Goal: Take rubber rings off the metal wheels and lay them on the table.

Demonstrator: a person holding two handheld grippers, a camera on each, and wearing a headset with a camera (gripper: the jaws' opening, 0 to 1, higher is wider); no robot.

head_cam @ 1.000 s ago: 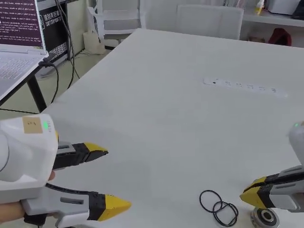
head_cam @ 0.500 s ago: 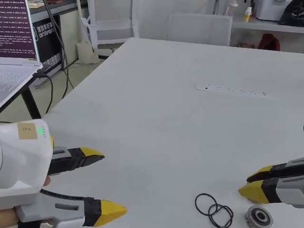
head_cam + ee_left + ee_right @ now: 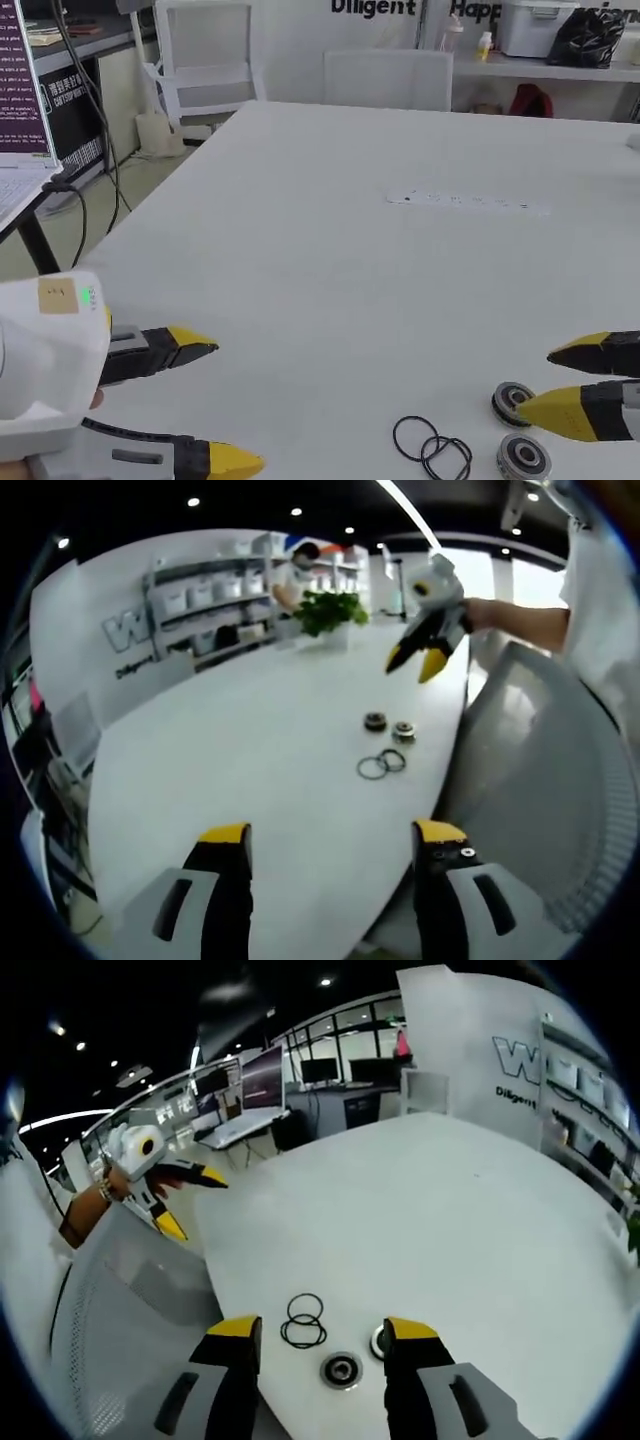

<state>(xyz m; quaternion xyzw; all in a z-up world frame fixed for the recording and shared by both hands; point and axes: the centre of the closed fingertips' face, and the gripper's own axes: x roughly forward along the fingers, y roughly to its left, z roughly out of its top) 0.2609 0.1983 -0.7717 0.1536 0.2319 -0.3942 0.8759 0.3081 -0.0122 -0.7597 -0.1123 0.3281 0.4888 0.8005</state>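
Rubber rings lie loose beside two metal wheels on a white table.
The job looks near done: both wheels appear stripped, though they are too small to be sure. The left gripper and right gripper hover wide-jawed and empty. A power strip lies farther back, with chairs and shelving beyond.

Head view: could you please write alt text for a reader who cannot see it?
A few black rubber rings lie overlapping on a white table beside two metal wheels, near the open right gripper at lower right. The open left gripper is at lower left; a power strip lies farther back.
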